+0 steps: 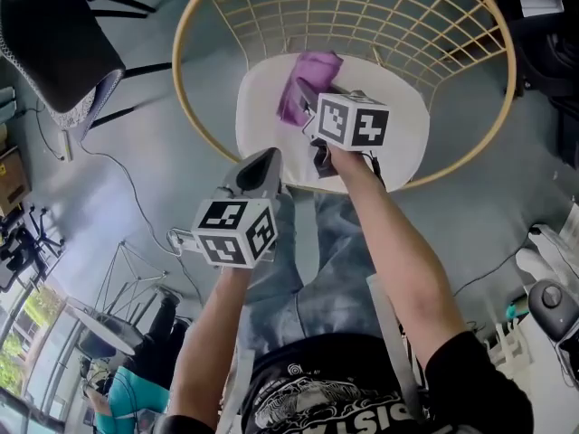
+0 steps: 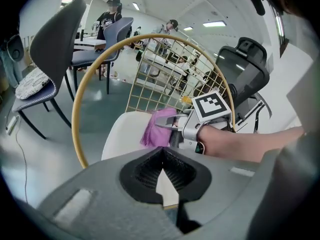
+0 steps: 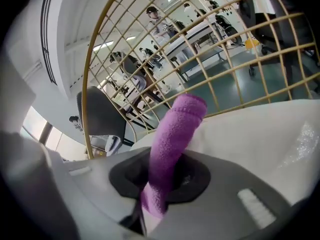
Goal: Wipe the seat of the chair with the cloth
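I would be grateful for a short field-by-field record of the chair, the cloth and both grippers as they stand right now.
chair: round, gold wire frame
seat: white, mostly uncovered
cloth: purple, bunched, over the rear part of the seat; appears to rest on it
right gripper: shut on cloth, above the seat
left gripper: jaws together, nothing in them, near the seat's front edge, apart from the cloth
nearby: dark chair on the floor to the left

Front of seat [image 1: 400,152] open; wire backrest [image 1: 389,16] walls far side (prob. flanks too).
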Demonstrator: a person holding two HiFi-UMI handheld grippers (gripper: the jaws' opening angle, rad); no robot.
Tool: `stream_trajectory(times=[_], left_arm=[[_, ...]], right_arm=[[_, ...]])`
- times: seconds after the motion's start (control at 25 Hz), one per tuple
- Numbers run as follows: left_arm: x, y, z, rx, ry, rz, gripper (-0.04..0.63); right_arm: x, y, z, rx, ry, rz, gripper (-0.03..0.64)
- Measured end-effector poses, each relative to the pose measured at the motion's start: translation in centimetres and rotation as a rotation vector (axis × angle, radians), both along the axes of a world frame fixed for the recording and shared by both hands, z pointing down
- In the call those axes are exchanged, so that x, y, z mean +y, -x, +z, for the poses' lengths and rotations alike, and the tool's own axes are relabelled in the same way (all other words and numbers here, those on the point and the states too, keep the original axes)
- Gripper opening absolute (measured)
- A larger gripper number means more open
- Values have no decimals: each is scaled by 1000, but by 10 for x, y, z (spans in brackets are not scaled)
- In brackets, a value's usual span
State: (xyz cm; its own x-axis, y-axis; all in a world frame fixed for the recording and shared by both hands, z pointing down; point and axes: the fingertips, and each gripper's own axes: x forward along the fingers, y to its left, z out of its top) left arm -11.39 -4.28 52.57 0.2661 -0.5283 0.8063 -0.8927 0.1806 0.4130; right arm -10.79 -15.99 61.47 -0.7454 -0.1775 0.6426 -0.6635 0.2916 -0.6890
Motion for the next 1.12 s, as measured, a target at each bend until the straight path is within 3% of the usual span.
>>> stream_trajectory(times=[0.52, 1.12], left_arm=[[-22, -58, -3, 17, -15, 108, -2], [-42, -97, -2, 25, -7, 264, -2]], right_arm=[[-17, -112, 6, 128, 1, 174, 60], [4, -209, 4, 215, 60, 410, 60]])
